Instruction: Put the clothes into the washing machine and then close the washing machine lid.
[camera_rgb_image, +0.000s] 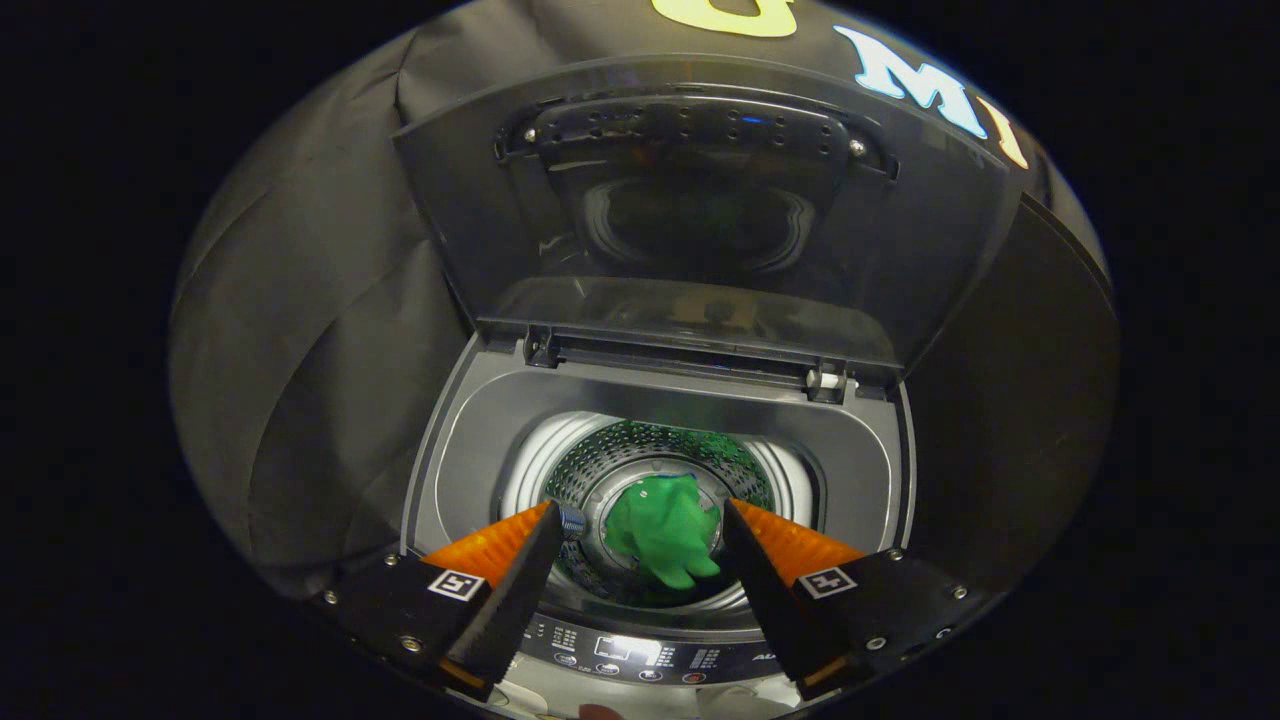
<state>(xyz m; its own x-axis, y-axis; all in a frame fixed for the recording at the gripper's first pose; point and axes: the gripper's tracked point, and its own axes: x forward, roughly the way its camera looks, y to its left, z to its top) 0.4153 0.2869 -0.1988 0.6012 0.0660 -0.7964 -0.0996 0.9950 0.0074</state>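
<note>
Lying in the bottom of the drum (600, 455), a green cloth (665, 535) sits bunched in a loose lump on the round plate at the drum's floor. It shows between the two fingers of the gripper (642, 520), well below them, and neither finger touches it. The fingers stand wide apart, holding nothing, their tips poised over the mouth of the washer (450, 450), one at each side of the opening. Around the cloth the perforated drum wall rises, bright metal with a faint green cast on its far side. A grey rim frames the drum. Below the fingers, along the washer's near edge, runs the control panel (625, 655) with its lit display and buttons. At the far edge the lid (700, 200) stands raised on two hinges, tilted back, its dark see-through pane reflecting the drum. Black cloth (300, 300) hangs behind and to both sides of the washer.
</note>
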